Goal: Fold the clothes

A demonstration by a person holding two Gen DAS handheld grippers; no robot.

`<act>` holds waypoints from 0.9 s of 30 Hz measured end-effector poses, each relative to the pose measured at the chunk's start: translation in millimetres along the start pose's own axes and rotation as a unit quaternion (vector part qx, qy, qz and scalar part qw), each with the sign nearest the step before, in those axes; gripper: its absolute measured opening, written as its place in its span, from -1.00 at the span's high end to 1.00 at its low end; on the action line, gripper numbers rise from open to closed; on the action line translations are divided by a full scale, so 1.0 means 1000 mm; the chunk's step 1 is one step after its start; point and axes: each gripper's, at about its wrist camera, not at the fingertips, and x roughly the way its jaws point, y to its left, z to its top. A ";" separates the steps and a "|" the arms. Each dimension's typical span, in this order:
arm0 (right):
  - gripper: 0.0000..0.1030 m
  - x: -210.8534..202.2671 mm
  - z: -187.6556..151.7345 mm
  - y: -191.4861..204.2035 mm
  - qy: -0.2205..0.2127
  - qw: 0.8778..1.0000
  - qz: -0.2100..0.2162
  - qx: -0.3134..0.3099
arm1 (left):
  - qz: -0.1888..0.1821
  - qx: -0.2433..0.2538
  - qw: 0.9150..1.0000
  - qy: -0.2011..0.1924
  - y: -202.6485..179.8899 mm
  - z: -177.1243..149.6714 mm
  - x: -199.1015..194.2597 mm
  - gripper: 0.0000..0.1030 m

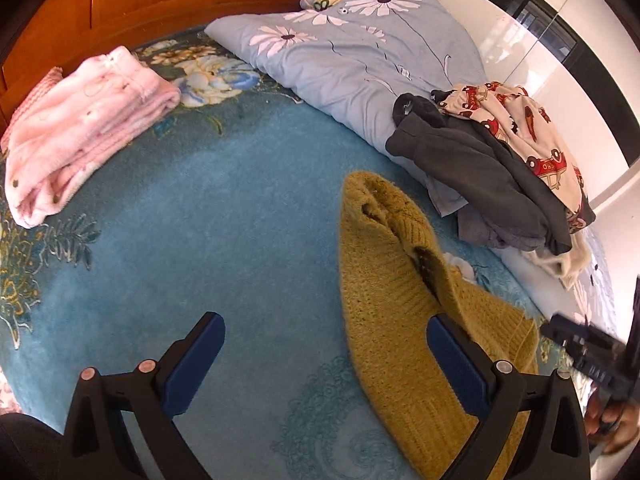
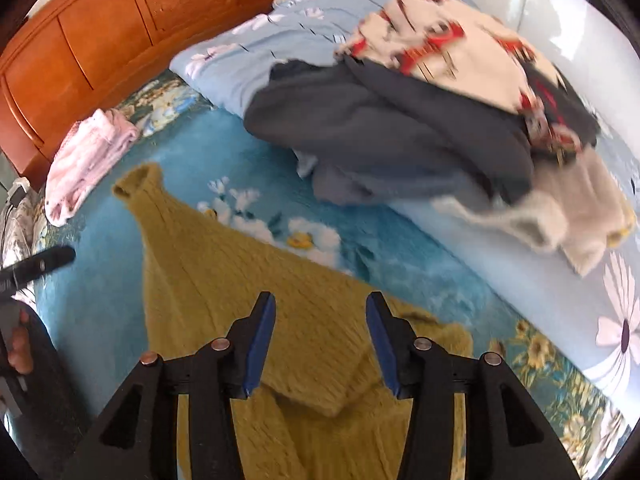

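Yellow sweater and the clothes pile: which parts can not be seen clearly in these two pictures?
- Yellow sweater: its lower part is hidden behind the right gripper and cut off by the bottom edge, right wrist view.
- Clothes pile: motion blur smears the printed pattern, right wrist view.
- Left gripper: its right finger covers part of the sweater, left wrist view.

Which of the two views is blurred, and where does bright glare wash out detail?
Left wrist view: sharp on the yellow sweater and clothes pile; fisheye bends the headboard; glare on the white floor, upper right. Right wrist view: motion blur smears the clothes pile, glare top right.
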 end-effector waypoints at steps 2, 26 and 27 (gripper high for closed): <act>0.06 0.009 -0.024 -0.010 0.028 1.000 0.001 -0.008 | -0.007 -0.009 1.000 0.009 -0.004 0.008 0.013 -0.98; 0.06 0.070 -0.048 0.043 0.027 0.982 -0.111 -0.147 | -0.032 -0.101 0.993 0.058 0.018 0.071 0.085 -0.09; 0.06 0.072 -0.044 0.042 0.024 0.984 -0.113 -0.135 | -0.034 -0.106 0.992 0.061 0.020 0.070 0.087 -0.02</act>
